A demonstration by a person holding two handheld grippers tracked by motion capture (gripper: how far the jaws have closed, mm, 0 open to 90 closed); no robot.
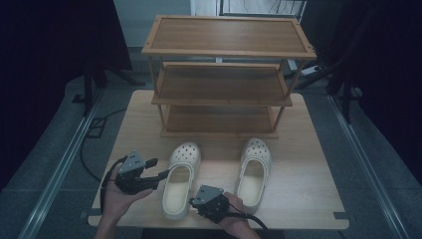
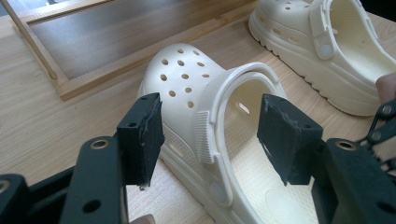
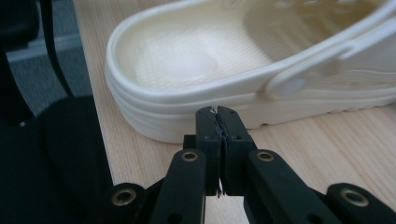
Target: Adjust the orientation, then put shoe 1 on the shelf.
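High view: a light wooden table [image 1: 303,164] is seen from above, with a three-tier wooden shoe rack [image 1: 224,74] standing at its far half. Two cream clogs are set in front of the rack, toes toward it. The left clog [image 1: 180,179] lies near the table's front edge; the right clog [image 1: 255,169] lies beside it, a bare strip of table between them. The left gripper [image 1: 161,169] is held level just left of the left clog, its jaws spread and pointed at the clog's side near the opening. The right gripper [image 1: 191,203] is held low at the front edge, between the heels of the two clogs, close to the heel of the left one.

Left gripper view: the two black jaws are seen well apart, nothing pressed between them. The left clog [image 2: 205,107] is framed in the gap, its raised heel strap and perforated toe facing the camera. The right clog [image 2: 327,51] is seen farther off at upper right, the rack's bottom shelf [image 2: 116,32] at upper left.

Right gripper view: the jaws are seen closed together, pad against pad, nothing gripped. The heel of the left clog [image 3: 243,70] lies just beyond the tips; contact cannot be told.
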